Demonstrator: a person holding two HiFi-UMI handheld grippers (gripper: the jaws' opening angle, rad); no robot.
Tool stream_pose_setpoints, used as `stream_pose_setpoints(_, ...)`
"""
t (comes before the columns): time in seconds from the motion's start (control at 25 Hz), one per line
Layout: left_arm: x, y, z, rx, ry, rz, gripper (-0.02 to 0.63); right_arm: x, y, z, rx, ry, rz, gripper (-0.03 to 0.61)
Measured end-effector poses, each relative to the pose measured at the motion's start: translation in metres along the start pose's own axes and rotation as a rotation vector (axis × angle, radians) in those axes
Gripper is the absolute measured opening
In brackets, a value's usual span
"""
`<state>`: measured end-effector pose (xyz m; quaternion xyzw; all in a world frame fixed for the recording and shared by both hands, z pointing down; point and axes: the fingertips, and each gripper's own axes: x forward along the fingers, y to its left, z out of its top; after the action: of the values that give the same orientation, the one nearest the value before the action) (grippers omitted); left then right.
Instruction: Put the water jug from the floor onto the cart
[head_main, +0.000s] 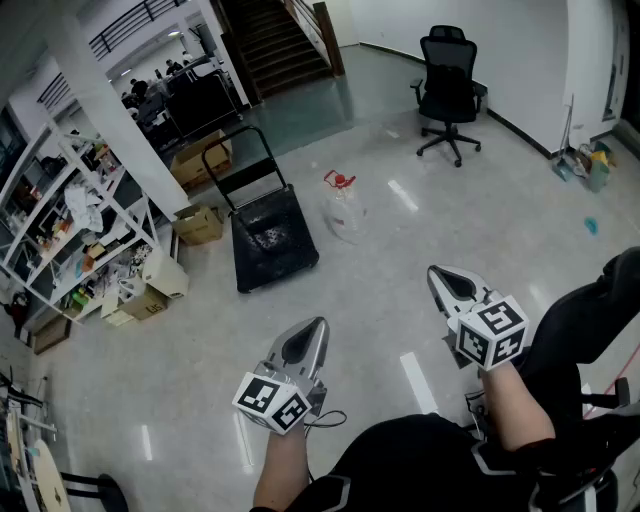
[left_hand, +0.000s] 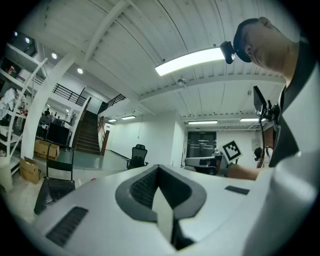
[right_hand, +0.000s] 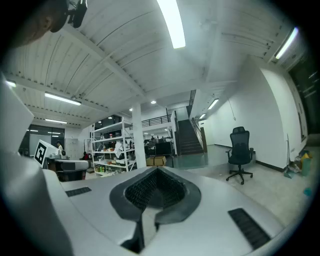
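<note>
The clear water jug (head_main: 344, 209) with a red cap stands on the grey floor, just right of the black flatbed cart (head_main: 270, 240) with its upright push handle. My left gripper (head_main: 310, 333) is held low at the near side, shut and empty, well short of the cart. My right gripper (head_main: 447, 279) hangs further right, also shut with nothing in it, about a metre from the jug. In the left gripper view the cart (left_hand: 52, 192) shows at the far left; the jaws meet in front. The right gripper view shows closed jaws and neither jug nor cart.
White shelving (head_main: 70, 220) loaded with clutter and cardboard boxes (head_main: 198, 224) line the left side. A black office chair (head_main: 450, 90) stands at the back right, cleaning items (head_main: 585, 165) by the right wall, and stairs (head_main: 280, 40) rise at the back.
</note>
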<state>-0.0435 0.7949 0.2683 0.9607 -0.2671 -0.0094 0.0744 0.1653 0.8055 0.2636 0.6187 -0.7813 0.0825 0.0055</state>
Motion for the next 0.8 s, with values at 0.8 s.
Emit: stream_pose_setpoints(0.8, -0.020, 0.009, -0.005, -0.012, -0.007, -0.021, -0.008, 0.000, 0.020, -0.006, -0.009, 0.001, -0.024, -0.006)
